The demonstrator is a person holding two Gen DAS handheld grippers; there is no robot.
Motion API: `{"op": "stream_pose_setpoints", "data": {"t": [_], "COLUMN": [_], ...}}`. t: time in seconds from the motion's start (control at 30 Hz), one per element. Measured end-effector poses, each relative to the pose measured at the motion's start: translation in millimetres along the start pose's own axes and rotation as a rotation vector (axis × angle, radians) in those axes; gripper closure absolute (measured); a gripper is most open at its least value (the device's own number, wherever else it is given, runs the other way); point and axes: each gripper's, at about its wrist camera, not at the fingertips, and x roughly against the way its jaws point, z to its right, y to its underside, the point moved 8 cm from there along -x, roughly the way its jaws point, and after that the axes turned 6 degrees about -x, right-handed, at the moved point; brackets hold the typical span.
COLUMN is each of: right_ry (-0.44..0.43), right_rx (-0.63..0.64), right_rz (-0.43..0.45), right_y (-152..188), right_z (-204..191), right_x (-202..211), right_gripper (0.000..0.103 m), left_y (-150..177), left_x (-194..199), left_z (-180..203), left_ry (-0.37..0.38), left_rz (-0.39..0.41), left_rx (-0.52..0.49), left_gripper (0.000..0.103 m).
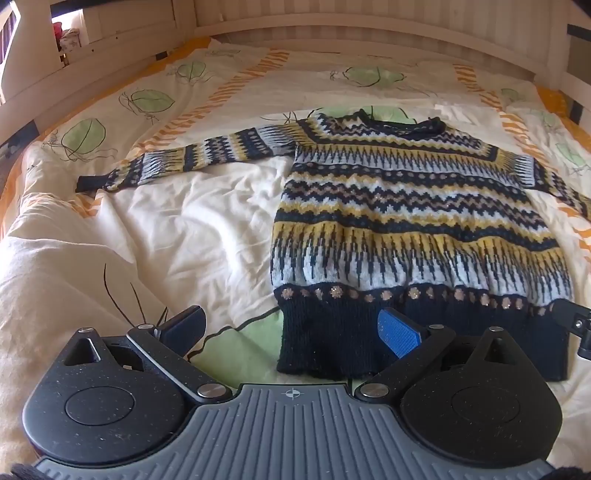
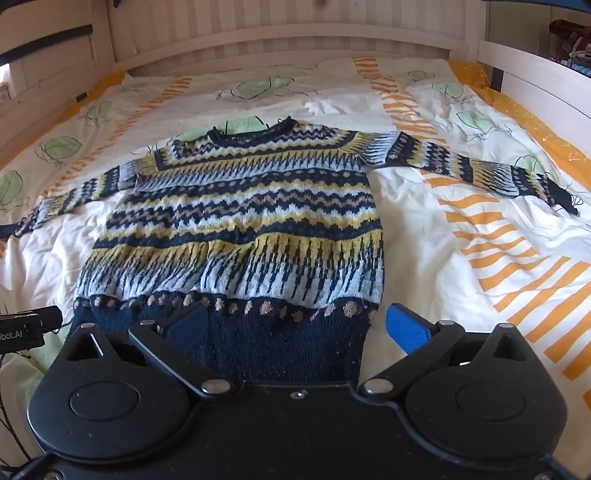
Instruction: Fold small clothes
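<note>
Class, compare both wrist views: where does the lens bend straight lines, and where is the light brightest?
Left wrist view: the headboard curves, and the duvet is evenly lit. Right wrist view: the same curve, with the sheet glaring white right of the sweater.

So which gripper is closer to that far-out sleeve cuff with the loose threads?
Right. The right gripper sits at the hem below that cuff; the left gripper is at the hem's opposite corner.

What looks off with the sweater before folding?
Little. The patterned knit sweater lies flat on the duvet, sleeves spread. Only its right cuff looks frayed, with loose threads sticking out.
</note>
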Motion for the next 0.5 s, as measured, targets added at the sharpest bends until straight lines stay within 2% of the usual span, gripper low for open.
{"op": "stream_pose_setpoints", "data": {"t": [0.5], "right_ry": [0.011], "right_rx": [-0.019], "right_rz": [-0.032], "right_y": [2.4], "right_z": [1.8], "right_x": [-7.5], "right_gripper": [0.001], "left_y": [2.4], "left_x": [-3.7], "left_z": [-0.3], "left_ry": [-0.011], "left_rz": [-0.018], "left_rx": [-0.002], "left_gripper": [0.002]}}
